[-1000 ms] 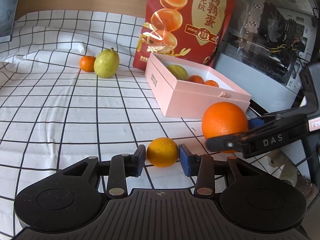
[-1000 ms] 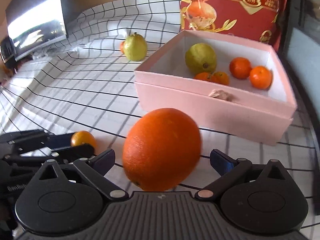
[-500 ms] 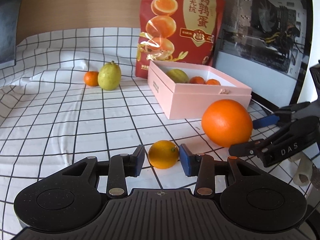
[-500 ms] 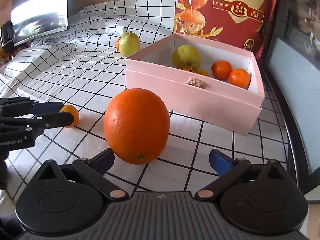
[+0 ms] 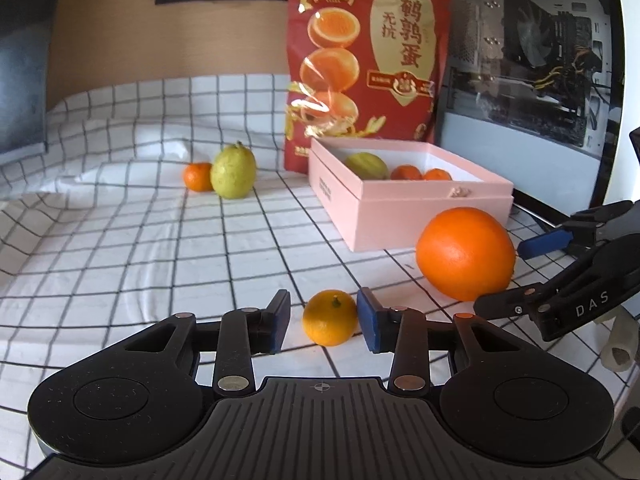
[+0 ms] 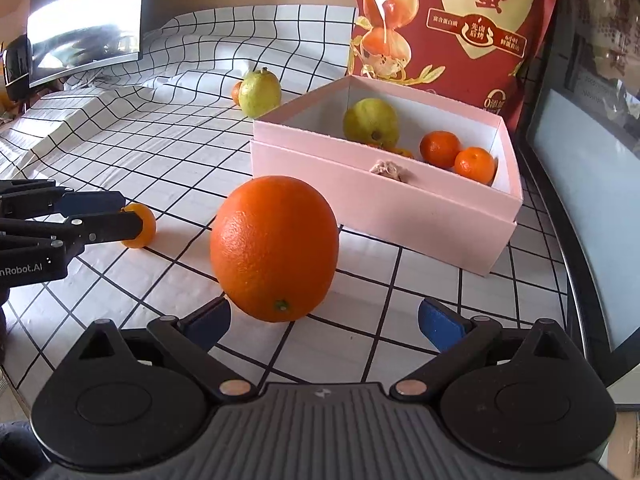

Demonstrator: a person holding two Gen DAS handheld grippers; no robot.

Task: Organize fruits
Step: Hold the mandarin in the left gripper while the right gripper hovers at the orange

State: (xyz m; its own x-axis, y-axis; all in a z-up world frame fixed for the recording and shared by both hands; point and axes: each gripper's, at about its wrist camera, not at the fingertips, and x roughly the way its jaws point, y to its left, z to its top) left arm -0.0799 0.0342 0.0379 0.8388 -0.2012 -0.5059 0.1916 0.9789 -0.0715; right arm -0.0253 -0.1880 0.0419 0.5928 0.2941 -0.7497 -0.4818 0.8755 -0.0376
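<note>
The left hand-held gripper has just been closing around the small orange, which lies on the checked cloth of the desk near its front edge; the right pad seems to touch the fruit while a gap is left at the left pad, so the jaws are judged apart and no grip is yet made. A pick-up is probably being prepared. The right hand-held gripper is held with its jaws wide apart before the big orange, which stands untouched just in front of the pink box. In the box a green fruit and some small oranges are already stored; another green fruit and a mandarin are left near the far edge. "DAS" is read on the right gripper in the left view, "nRobot.AI" on the left gripper in the right view. Chinese characters are printed on the red bag behind the box.
</note>
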